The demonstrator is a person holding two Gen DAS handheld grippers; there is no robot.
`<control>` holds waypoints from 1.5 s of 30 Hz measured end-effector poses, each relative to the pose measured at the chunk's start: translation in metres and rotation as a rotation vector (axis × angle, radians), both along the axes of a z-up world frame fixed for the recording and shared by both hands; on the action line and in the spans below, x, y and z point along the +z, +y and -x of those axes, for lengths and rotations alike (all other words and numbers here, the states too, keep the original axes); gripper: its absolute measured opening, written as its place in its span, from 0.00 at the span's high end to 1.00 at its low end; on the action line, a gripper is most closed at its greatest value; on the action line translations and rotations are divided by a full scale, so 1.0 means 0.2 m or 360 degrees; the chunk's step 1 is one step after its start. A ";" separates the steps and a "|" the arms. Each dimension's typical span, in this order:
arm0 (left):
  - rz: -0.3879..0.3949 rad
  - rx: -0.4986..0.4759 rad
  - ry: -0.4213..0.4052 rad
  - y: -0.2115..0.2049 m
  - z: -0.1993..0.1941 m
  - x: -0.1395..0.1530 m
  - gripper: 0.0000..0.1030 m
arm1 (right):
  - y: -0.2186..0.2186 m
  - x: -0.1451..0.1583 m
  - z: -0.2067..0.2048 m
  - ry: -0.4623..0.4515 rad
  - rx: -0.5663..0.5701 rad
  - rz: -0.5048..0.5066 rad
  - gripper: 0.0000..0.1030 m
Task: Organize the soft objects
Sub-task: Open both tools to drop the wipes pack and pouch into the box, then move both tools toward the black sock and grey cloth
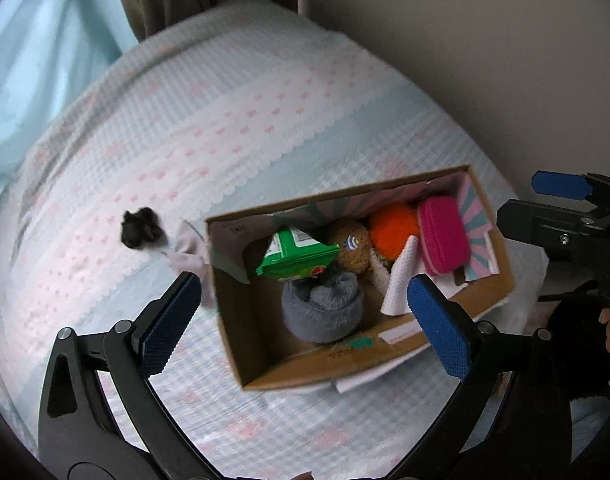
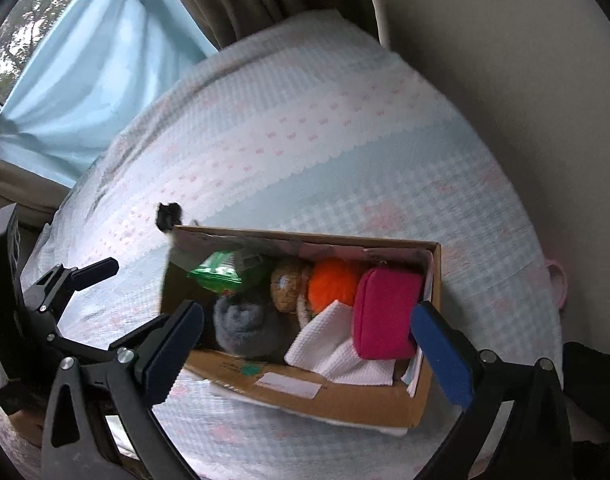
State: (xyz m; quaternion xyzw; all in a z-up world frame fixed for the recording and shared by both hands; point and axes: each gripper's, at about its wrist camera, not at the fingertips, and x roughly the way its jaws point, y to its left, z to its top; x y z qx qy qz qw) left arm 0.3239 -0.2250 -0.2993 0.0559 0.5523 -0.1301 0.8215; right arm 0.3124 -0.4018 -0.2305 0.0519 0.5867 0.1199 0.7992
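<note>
The left gripper (image 1: 305,316) and right gripper (image 2: 307,344) are being held wide open, empty, above the cardboard box (image 1: 261,344). Open bed (image 1: 265,100) is being left beyond the box's far edge. A small dark item (image 1: 140,227), perhaps fabric, is being seen near its left corner.

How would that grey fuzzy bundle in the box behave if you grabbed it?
The grey fuzzy bundle looks like rolled plush fabric, so it would probably squash and feel light. Its rolled edge might unfurl when lifted. Wedged beside the green packet, it seems unlikely to roll.

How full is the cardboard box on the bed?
Mostly full. The cardboard box holds a green packet, grey plush, orange pompom, pink pouch and white cloth; some floor shows at its left end.
</note>
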 end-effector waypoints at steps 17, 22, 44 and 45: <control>0.0150 0.0099 -0.0356 0.75 0.53 0.68 0.00 | 0.52 0.61 0.56 -0.0391 -0.0152 0.0173 0.00; 0.0160 0.0111 -0.0447 0.98 0.68 0.75 0.00 | 0.68 0.68 0.75 -0.0484 -0.0208 0.0185 0.00; 0.0208 -0.0119 -0.0456 1.49 0.35 0.51 0.01 | 1.42 0.30 0.74 -0.0650 -0.0242 0.0137 0.00; 0.0208 -0.0133 -0.0447 1.49 0.31 0.48 0.01 | 1.45 0.26 0.71 -0.0641 -0.0231 0.0141 0.00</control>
